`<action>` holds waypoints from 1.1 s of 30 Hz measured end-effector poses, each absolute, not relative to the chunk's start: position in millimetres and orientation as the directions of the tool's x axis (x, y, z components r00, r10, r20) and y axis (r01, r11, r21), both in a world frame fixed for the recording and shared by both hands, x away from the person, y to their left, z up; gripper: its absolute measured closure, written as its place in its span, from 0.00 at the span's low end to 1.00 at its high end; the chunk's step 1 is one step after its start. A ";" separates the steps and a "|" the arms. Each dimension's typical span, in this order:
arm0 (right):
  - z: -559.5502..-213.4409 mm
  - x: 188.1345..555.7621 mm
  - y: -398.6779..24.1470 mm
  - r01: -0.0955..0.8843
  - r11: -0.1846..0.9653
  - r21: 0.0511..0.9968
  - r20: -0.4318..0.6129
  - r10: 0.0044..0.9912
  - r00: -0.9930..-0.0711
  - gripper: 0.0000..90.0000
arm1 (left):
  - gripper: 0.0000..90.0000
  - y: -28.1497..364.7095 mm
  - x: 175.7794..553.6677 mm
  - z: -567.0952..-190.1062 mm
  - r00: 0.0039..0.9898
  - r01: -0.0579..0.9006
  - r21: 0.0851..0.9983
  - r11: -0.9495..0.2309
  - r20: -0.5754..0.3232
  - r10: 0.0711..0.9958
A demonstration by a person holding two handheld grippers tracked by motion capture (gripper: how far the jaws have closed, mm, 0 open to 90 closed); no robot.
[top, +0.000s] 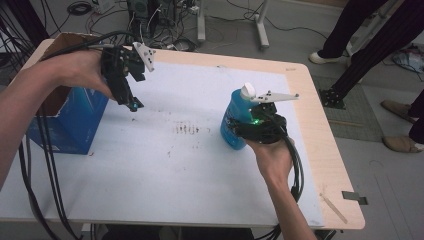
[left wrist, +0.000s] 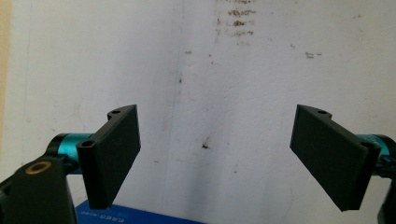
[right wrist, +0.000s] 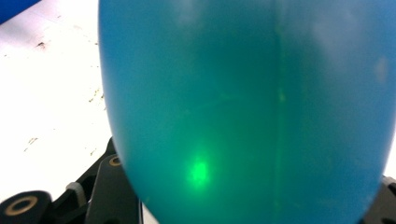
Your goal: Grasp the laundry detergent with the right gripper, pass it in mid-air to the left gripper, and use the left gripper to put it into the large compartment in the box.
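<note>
Right gripper [top: 250,131] clamped on the blue bottle [top: 234,120] at its lower body; bottle upright on the white mat [top: 200,165], right of centre, long axis vertical. Left gripper [top: 131,102] open and empty, hanging well apart by the blue box [top: 70,120]. A lift would fall to the right hand.

A wooden table [top: 320,150] with round corners stood on a grey floor [top: 390,190]. A white sheet [top: 190,165] covered most of its top, and the sheet had small dark marks in the middle. A big blue box [top: 70,125] with a brown open top sat at the table's left edge. Behind the table, lots of black cables [top: 165,30] lay tangled on the floor near grey metal legs [top: 260,25]. People's legs and shoes [top: 400,142] were at the right.
</note>
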State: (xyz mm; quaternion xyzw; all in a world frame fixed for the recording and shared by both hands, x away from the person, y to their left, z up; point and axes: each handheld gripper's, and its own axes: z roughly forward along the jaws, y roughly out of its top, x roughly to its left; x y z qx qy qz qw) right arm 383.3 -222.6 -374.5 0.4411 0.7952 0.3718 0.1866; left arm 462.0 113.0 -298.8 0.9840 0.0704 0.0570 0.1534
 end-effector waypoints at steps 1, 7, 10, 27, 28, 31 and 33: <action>-374.5 383.4 -223.3 0.560 0.338 0.757 0.030 0.837 -0.547 0.52 | 0.18 112.5 461.5 -298.1 0.983 0.123 0.310 -0.943 0.089 0.158; -370.3 385.9 -224.9 0.543 0.367 0.756 0.037 0.804 -0.594 0.52 | 0.18 105.5 458.1 -287.1 0.985 0.095 0.321 -0.942 0.110 0.136; -363.0 387.5 -224.8 0.523 0.397 0.754 0.045 0.763 -0.644 0.52 | 0.18 99.7 456.5 -277.5 0.986 0.071 0.322 -0.944 0.121 0.115; -314.0 390.7 -187.8 0.202 0.646 0.736 -0.046 0.345 -0.937 0.52 | 0.18 51.2 434.1 -235.4 0.996 -0.052 0.404 -0.913 0.081 -0.021; -312.6 391.0 -184.7 0.186 0.655 0.733 -0.044 0.317 -0.947 0.52 | 0.18 48.7 432.3 -234.2 0.997 -0.057 0.406 -0.912 0.077 -0.028; -309.9 392.9 -175.8 0.148 0.667 0.730 -0.039 0.257 -0.966 0.52 | 0.18 41.0 427.8 -231.3 0.997 -0.068 0.411 -0.909 0.062 -0.046; -309.3 394.4 -171.2 0.132 0.669 0.732 -0.037 0.232 -0.972 0.52 | 0.18 36.6 425.4 -230.2 0.997 -0.071 0.410 -0.909 0.058 -0.051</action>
